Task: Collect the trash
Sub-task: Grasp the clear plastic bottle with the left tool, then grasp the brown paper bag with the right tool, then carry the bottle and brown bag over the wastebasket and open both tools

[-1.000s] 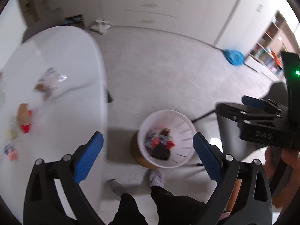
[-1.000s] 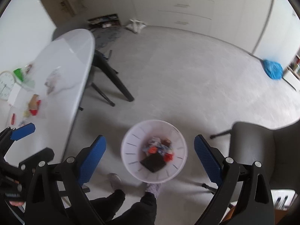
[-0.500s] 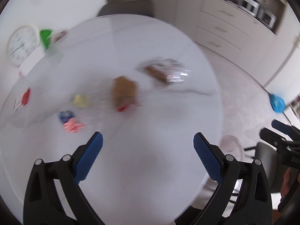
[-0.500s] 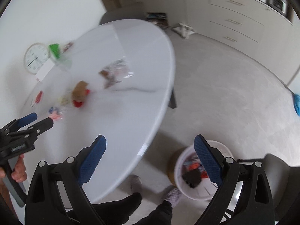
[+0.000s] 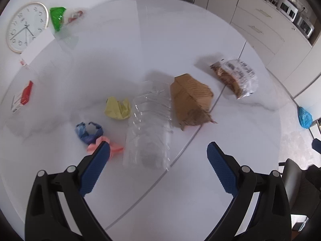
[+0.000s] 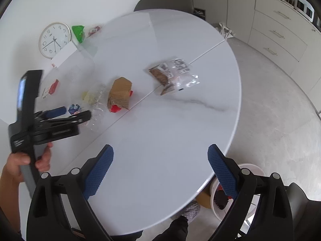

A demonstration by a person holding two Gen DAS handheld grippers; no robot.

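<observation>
Bright, even daylight; soft shadows fall up-left of the litter on the glossy white tabletop (image 5: 180, 40), which carries a pale sheen. Strong fisheye bending and dark vignette at the corners in both views. Motion blur smears the left gripper (image 6: 66, 114) and the clear bottle (image 5: 149, 126).

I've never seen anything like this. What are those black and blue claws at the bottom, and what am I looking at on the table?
Each picture comes from a camera on a hand-held gripper; a person carries one per hand. The left gripper and right gripper both have their jaws open and hold nothing. On the white table lies trash: a clear plastic bottle, a brown paper bag, a yellow paper wad and a clear wrapper. The white bin stands on the floor.
</observation>
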